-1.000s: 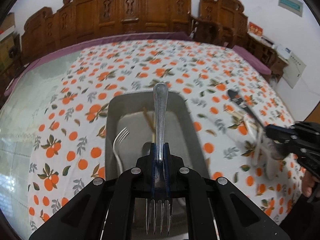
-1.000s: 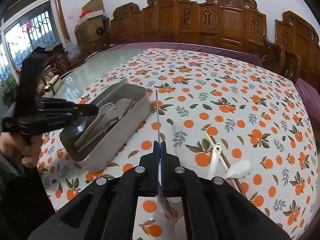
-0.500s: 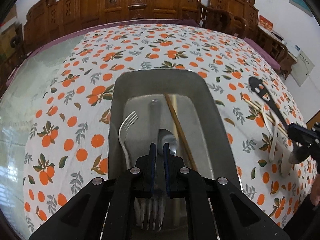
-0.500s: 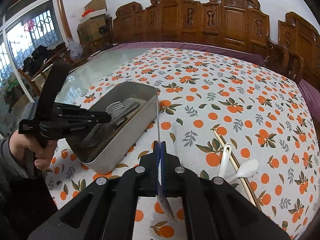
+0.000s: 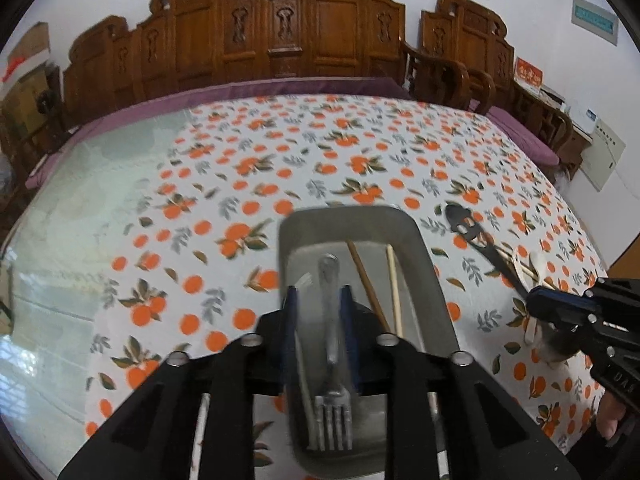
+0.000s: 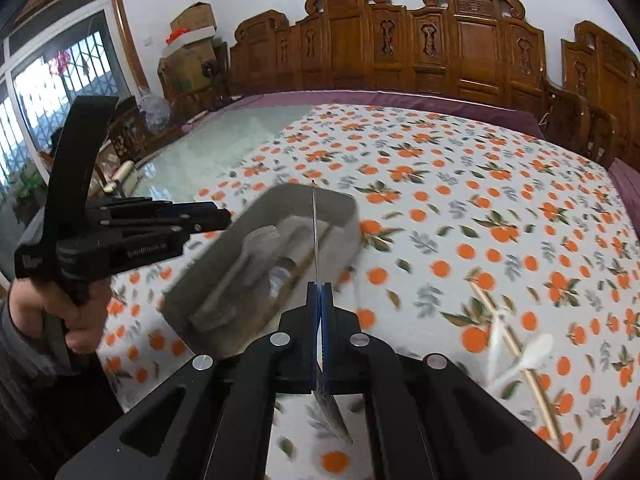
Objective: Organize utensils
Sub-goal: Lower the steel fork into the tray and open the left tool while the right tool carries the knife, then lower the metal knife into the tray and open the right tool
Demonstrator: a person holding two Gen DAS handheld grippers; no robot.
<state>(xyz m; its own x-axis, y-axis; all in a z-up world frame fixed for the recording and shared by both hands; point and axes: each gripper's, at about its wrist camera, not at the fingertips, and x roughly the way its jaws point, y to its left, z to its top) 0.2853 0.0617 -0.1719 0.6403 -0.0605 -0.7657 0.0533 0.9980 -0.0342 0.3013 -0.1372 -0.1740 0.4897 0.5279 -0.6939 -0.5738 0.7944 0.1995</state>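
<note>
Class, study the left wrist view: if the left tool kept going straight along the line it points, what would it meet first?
Most likely the silver metal fork lying between the opening jaws of the left tool, then the floor of the grey rectangular metal tray beneath; depth is hard to judge.

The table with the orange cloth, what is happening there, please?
A person is sorting utensils into a metal tray. The left gripper is opening over the tray, and the fork lies between its fingers, apparently free. Chopsticks and another fork are already inside. The right gripper is shut on a spoon, held edge-on. White spoons and chopsticks wait on the cloth.
</note>
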